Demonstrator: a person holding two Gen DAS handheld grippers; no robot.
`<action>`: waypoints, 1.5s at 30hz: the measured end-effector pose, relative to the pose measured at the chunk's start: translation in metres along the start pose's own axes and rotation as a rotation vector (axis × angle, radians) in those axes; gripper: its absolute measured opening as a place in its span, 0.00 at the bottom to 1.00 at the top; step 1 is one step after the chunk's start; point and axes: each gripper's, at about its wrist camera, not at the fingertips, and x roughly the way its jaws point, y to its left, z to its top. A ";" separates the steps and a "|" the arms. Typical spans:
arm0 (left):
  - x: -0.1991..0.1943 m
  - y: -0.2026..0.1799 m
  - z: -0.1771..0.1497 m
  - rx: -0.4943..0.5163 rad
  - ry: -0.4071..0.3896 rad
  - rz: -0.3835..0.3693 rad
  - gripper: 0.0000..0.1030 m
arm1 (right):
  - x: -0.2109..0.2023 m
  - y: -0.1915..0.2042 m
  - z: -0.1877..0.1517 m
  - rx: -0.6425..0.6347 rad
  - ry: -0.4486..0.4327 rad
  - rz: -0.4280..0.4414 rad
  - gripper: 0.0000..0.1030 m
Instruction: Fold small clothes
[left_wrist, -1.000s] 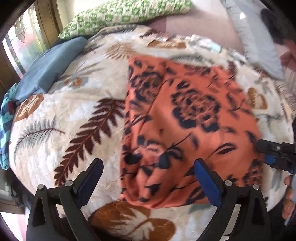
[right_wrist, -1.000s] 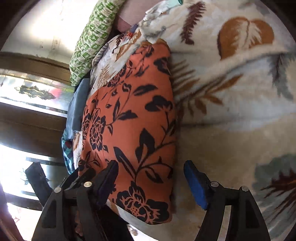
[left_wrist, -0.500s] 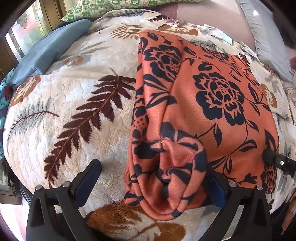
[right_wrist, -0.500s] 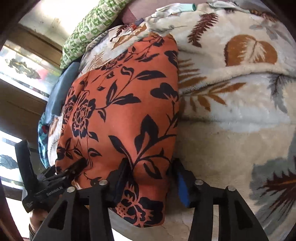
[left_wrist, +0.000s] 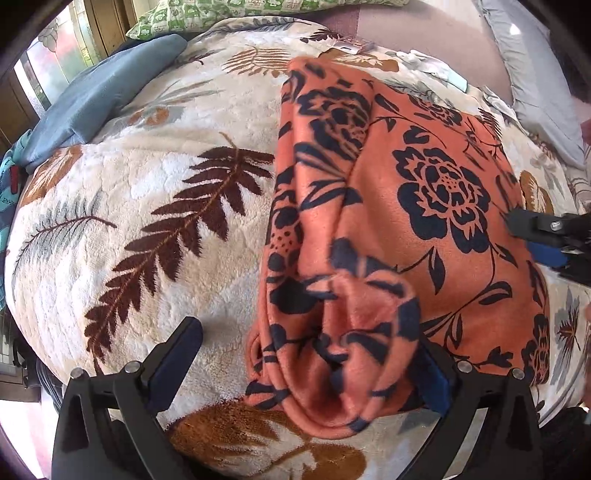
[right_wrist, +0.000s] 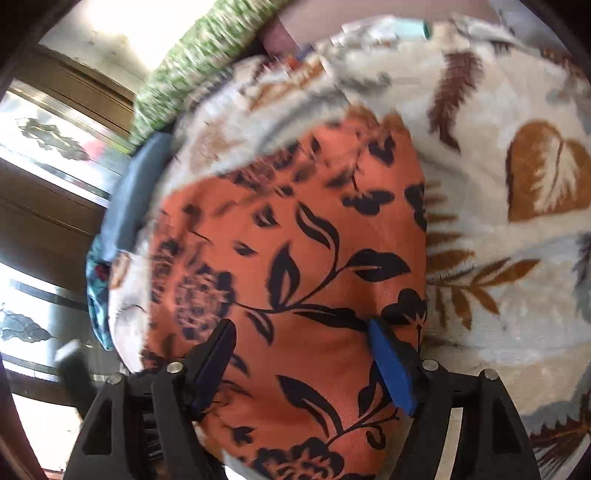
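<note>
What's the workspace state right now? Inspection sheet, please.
Surface: leaf-print blanket, plush, spread over a bed.
Job's things: orange floral garment, lying on the blanket, near end bunched into folds.
Clutter: blue cloth and green patterned pillow at the far left; grey pillow at the far right.
Grippers: left hand-held gripper open wide, the bunched end against its right finger, its left finger clear of the cloth. Right hand-held gripper open, jaws have just been opening, with the garment between them but not pinched.
Cables: nothing seen.
Surroundings: wooden-framed window beside the bed, bright daylight.
</note>
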 end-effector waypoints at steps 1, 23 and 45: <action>-0.001 -0.001 0.001 0.007 -0.002 0.008 1.00 | -0.007 0.001 -0.001 0.011 -0.040 0.016 0.75; -0.073 0.012 -0.012 -0.009 -0.146 0.062 1.00 | -0.070 0.013 -0.060 -0.027 -0.152 0.015 0.78; 0.007 0.025 0.094 -0.163 -0.016 -0.478 0.99 | -0.020 0.015 -0.070 -0.132 -0.002 0.137 0.82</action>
